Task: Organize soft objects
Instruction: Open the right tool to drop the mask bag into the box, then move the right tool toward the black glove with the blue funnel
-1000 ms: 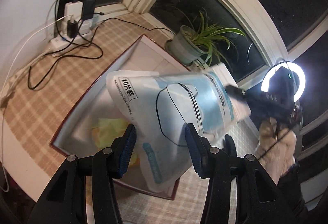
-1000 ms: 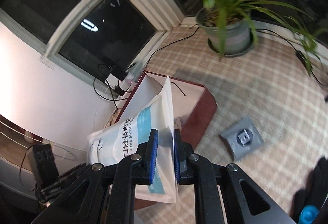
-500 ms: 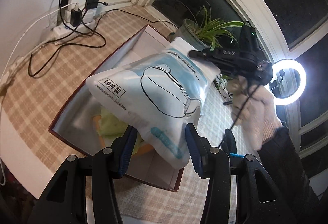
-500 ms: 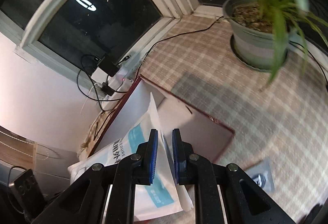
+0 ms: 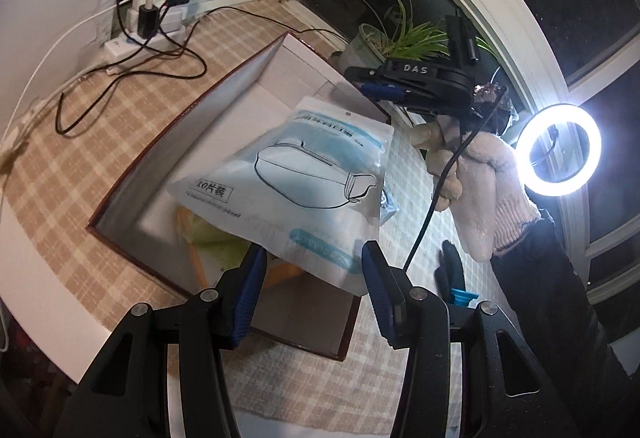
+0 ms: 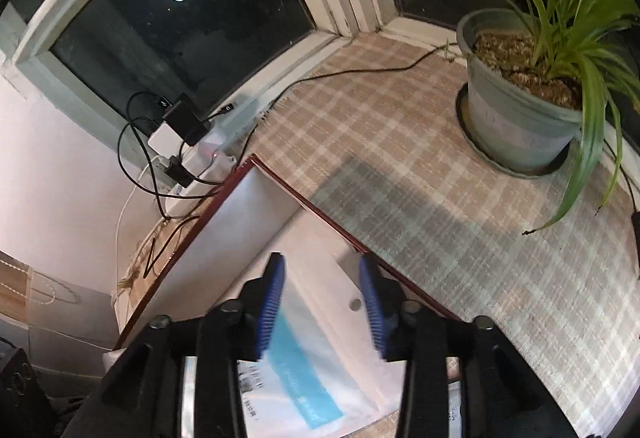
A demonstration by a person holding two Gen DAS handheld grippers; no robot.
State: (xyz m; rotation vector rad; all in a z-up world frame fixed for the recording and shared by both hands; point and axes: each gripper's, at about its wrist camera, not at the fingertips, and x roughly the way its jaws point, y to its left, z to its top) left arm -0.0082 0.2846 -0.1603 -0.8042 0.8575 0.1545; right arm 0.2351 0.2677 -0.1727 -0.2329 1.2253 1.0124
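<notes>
A white and blue face-mask packet lies tilted over the open box with the dark red rim, on top of a yellow-green soft item. It is blurred. My left gripper is open just in front of the packet's near edge. My right gripper is open and hovers above the box's far corner; in the right wrist view its open gripper sits above the packet and the box.
A potted spider plant stands at the back right on the checked mat. A power strip with chargers and cables lies left of the box. A ring light glares at right. A black and blue object lies right of the box.
My right gripper has opened and let go of the mask packet, which has dropped onto the box. The right gripper has moved toward the far corner of the box.
</notes>
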